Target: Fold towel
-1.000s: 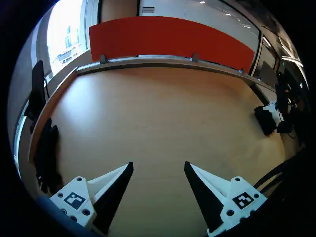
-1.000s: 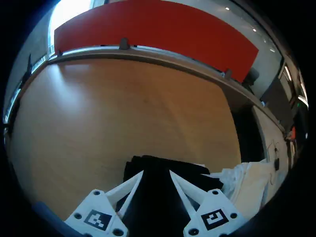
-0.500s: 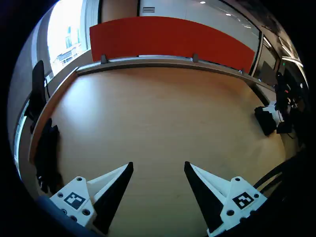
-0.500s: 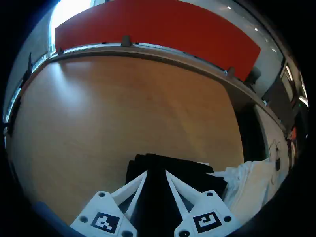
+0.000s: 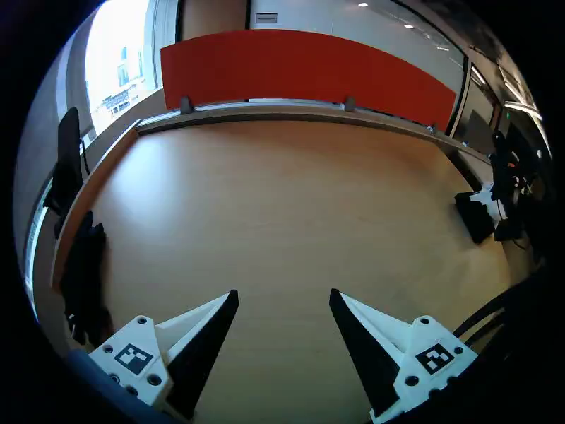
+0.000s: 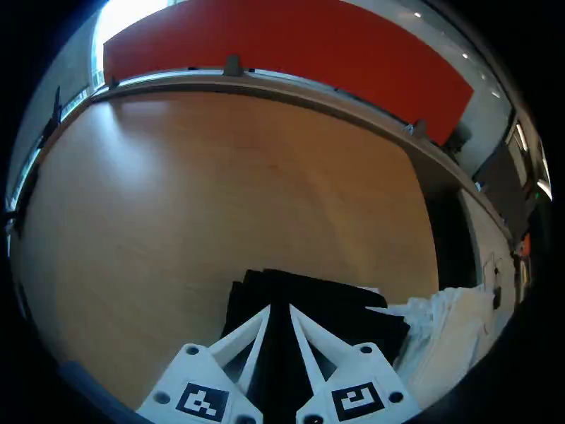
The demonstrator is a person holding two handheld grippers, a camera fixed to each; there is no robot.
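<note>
A folded black towel [image 6: 318,304] lies on the wooden table [image 6: 212,191] at the near edge in the right gripper view. My right gripper [image 6: 280,308] sits low over it, its fingers drawn nearly together with a narrow strip of black cloth pinched between them. Crumpled white towels [image 6: 445,332] lie just to the right of the black one. In the left gripper view my left gripper [image 5: 282,293] stands open over bare wood with nothing between its fingers. Far off at the right edge of that view the black towel [image 5: 473,215] shows small.
A red divider panel [image 5: 304,67] runs along the table's far edge. A dark chair [image 5: 67,162] and another dark shape [image 5: 85,275] stand beyond the table's left edge. Dark equipment [image 5: 508,177] crowds the far right. The wood between the grippers is bare.
My right gripper's fingers have closed step by step onto the black towel and the gripper has dipped slightly. My left gripper has stayed still and open.
</note>
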